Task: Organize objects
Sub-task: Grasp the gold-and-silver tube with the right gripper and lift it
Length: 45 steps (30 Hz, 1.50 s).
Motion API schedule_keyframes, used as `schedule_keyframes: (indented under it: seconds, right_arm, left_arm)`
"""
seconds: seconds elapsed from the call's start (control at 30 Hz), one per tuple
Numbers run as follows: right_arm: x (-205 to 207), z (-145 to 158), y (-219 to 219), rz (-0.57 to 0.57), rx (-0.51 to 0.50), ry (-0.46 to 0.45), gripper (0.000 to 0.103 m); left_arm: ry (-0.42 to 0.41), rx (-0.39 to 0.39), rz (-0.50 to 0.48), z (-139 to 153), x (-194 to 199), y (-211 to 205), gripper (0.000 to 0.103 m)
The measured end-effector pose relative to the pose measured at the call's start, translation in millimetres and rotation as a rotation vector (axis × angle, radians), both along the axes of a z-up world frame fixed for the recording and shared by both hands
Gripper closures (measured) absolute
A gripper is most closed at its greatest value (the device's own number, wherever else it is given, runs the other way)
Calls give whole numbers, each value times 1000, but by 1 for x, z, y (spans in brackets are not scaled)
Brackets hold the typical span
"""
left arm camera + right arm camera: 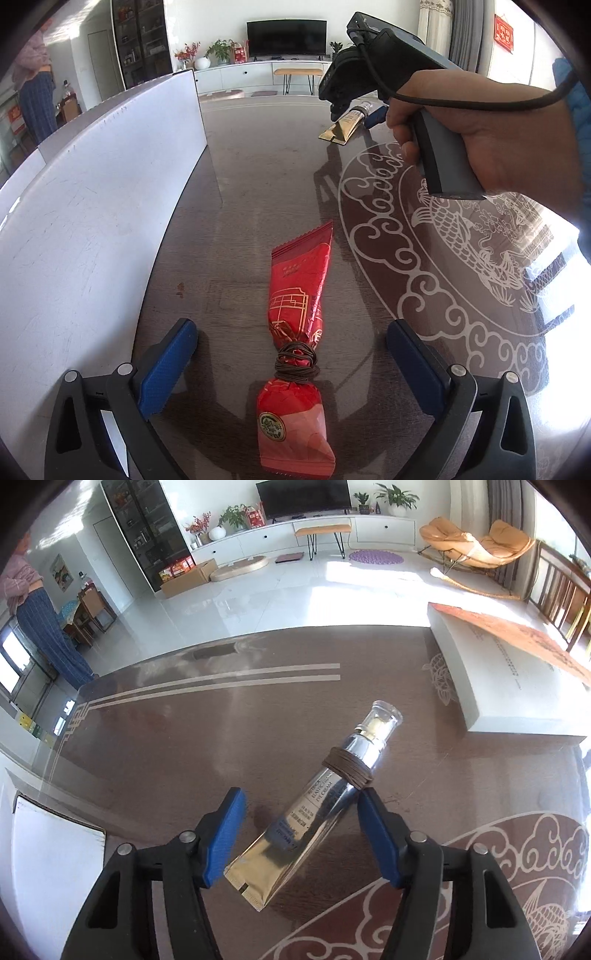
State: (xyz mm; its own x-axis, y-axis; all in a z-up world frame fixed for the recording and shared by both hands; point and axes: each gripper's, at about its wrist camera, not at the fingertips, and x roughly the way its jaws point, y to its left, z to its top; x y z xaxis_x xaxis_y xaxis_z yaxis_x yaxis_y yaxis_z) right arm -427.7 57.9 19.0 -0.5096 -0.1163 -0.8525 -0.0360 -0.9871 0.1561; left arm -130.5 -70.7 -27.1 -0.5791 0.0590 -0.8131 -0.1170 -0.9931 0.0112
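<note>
Reading "EYE CREAM", the gold tube [314,812] lies between right gripper [301,812] fingers.

Count from both wrist views:

- 1 red foil snack packet [295,332] with gold print, tied round the middle with a brown cord [295,363]
- 1 gold-and-silver cream tube [317,805] with a clear cap, also wrapped with a brown cord band [347,768], so 2 cord ties in total
- 1 white flat-sided box [92,206] along the table edge
- 1 thick white book [509,686] with an orange-patterned cover
- 1 brown glass-topped table [258,716] with white cloud-and-fish ornament
- 2 handheld grippers with blue pads: left gripper [291,354], right gripper [301,834]
- 1 hand [491,136] visible, on the right gripper's handle
- 1 person [33,602] standing in the background
</note>
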Motion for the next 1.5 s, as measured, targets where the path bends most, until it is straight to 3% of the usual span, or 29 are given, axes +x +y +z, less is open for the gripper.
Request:
schedule_keyframes:
  seconds: [0.07, 0.13, 0.37, 0.7, 0.8, 0.93, 1.0, 1.03, 1.07, 1.13, 1.27, 1.37, 1.5]
  right_arm:
    - [8, -1, 1, 46, 15, 28, 76]
    - [21, -3, 4, 101, 60, 40, 83]
    - [133, -3, 44, 283, 180, 81, 84]
    - [338, -8, 110, 270, 162, 159, 84]
    - [374, -8, 115, 269, 150, 168, 84]
    - [384, -7, 111, 266, 141, 167, 83]
    - [387, -6, 111, 262, 157, 167, 76]
    - [387, -7, 110, 255, 169, 167, 60]
    - [386, -7, 110, 247, 180, 164, 37]
    - [385, -9, 111, 240, 187, 155, 25]
    - [385, -11, 116, 231, 168, 139, 22]
    - [383, -11, 121, 222, 146, 131, 18]
    - [381, -12, 120, 224, 151, 126, 14]
  left_arm:
    - [0, 0, 0, 0, -1, 1, 0]
    - [0, 0, 0, -1, -1, 1, 0]
    - [0, 0, 0, -1, -1, 2, 0]
    - [0, 0, 0, -1, -1, 2, 0]
    - [0, 0, 0, -1, -2, 2, 0]
    - [0, 1, 1, -1, -2, 2, 0]
    - [0, 1, 1, -1, -2, 2, 0]
    - [0, 1, 1, -1, -2, 2, 0]
    - [0, 1, 1, -1, -2, 2, 0]
    - [-1, 2, 0, -1, -2, 3, 0]
    - [-6, 11, -12, -1, -3, 2, 0]
    - [-95, 5, -103, 0, -3, 5, 0]
    - [-182, 65, -86, 5, 0, 0, 0]
